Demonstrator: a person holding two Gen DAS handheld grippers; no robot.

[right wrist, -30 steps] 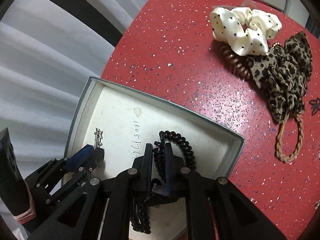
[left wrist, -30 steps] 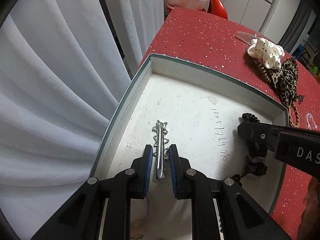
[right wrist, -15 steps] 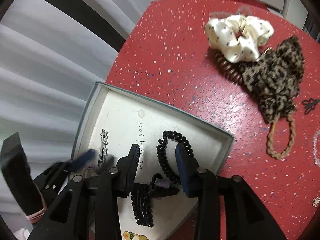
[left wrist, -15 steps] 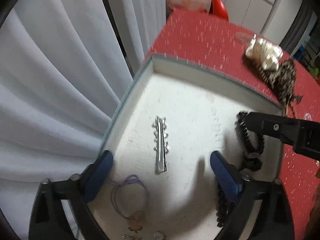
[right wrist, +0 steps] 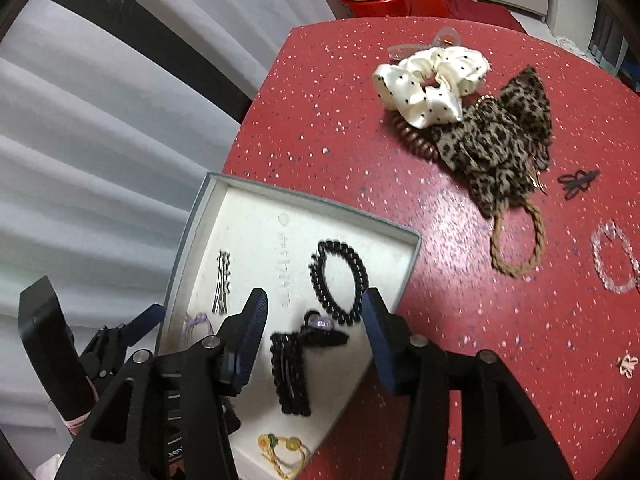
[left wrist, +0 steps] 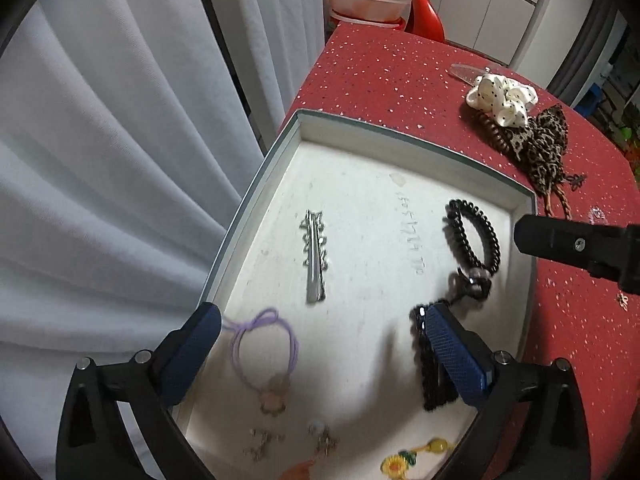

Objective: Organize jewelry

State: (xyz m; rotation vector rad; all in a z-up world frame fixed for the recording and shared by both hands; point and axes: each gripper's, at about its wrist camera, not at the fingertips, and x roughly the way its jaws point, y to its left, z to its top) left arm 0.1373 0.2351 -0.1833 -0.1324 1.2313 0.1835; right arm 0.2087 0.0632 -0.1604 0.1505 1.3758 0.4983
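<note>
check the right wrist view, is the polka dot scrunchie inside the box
No, the cream polka dot scrunchie lies on the red table, outside the box.

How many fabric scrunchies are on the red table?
2: a cream polka-dot satin scrunchie at the far side and a leopard-print fabric scrunchie touching it. Others may hide beneath.

red speckled table carries a shallow white box; scrunchies and hair ties beside it
</note>
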